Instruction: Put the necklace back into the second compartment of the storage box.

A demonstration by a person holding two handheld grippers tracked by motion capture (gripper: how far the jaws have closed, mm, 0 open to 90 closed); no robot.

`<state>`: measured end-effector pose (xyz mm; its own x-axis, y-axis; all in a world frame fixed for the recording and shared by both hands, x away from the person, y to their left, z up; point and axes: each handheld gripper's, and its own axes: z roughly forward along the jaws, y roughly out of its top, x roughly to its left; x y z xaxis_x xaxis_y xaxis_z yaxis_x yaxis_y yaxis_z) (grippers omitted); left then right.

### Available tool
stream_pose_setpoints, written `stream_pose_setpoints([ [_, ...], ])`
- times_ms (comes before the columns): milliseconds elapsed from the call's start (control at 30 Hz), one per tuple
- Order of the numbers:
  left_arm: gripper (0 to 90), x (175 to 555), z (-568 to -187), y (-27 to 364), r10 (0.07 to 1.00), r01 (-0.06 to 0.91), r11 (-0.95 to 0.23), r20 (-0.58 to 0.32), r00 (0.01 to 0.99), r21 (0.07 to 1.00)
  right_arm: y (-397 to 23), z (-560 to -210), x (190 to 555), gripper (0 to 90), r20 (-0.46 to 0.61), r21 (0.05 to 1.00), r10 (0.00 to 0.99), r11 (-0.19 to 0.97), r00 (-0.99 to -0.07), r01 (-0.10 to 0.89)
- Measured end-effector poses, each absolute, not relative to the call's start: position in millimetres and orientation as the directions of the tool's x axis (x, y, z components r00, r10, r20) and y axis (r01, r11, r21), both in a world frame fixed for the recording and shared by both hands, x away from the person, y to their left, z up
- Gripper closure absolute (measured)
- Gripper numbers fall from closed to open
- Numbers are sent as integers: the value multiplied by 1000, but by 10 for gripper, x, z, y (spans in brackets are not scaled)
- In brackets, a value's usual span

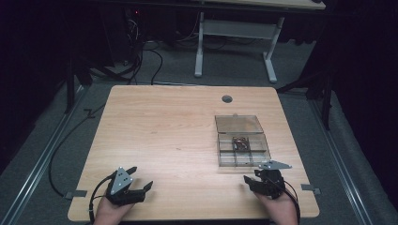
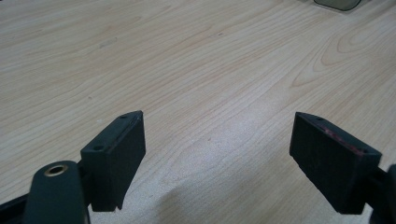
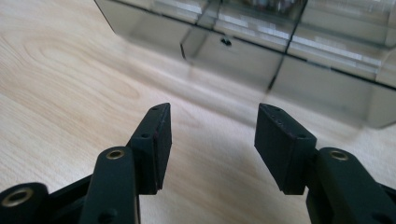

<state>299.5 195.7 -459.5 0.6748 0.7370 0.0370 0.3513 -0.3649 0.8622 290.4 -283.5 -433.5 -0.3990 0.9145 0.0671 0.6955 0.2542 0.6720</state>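
Observation:
A smoky clear compartment box (image 1: 242, 151) lies on the right half of the wooden table (image 1: 164, 126), its lid (image 1: 238, 123) folded open toward the far side. One middle compartment holds small brownish bits (image 1: 241, 143). My right gripper (image 1: 252, 175) sits just in front of the box near the table's front edge, open with nothing between its jaws. In the right gripper view the gripper (image 3: 212, 126) faces the box's front wall (image 3: 243, 56) a short way off. My left gripper (image 1: 142, 176) rests at the front left, open and empty over bare wood (image 2: 217, 135).
A round cable hole (image 1: 226, 99) sits near the table's far edge. Beyond it stands another desk's white frame (image 1: 234, 42) on the carpet, with cables (image 1: 150, 56) on the floor. A corner of the box (image 2: 338, 3) peeks in at the top of the left gripper view.

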Motion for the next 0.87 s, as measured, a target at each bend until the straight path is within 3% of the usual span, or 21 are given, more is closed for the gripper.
stream_pose_setpoints([
  [400, 193, 2981, -4594, 1963, 742, 340, -353, 39, 670, 871, -2866, -4533, 2800, 460, 29, 841, 922, 186, -385, 507],
  [867, 200, 2973, -4596, 1935, 746, 337, -374, 65, 663, 864, -2897, -4530, 2732, 460, 38, 862, 938, 144, -343, 487],
])
